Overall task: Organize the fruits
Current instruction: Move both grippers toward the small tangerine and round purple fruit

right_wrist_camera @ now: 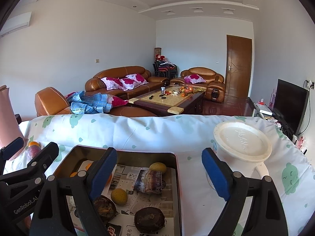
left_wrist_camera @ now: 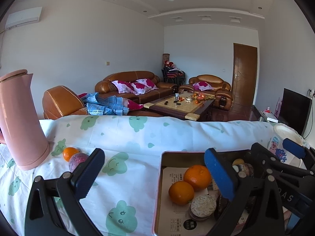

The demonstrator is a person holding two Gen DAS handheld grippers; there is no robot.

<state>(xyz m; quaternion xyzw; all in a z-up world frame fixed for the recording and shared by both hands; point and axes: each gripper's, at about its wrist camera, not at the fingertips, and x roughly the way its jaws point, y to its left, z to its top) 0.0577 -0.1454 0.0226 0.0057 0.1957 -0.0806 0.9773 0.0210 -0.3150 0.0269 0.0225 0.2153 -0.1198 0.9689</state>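
Loose fruit left of the tin, both hand-held grippers spread and empty.
Left view: our left hand-held gripper (left_wrist_camera: 155, 174) gapes; orange (left_wrist_camera: 70, 153) at lower left, firm, rolls, take its middle. Right view: right hand-held gripper (right_wrist_camera: 159, 172) apart over tin (right_wrist_camera: 126, 153).

I count two oranges (left_wrist_camera: 190, 184) in the tray (left_wrist_camera: 160, 177), one orange (left_wrist_camera: 69, 153) outside it, two yellow fruits (right_wrist_camera: 118, 196), and one pink jug (left_wrist_camera: 19, 122).

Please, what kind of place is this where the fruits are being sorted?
Most likely a home living room. Brown leather sofas with floral pillows stand around a coffee table, a television is at the right, and a cloud-print cloth covers the work table.
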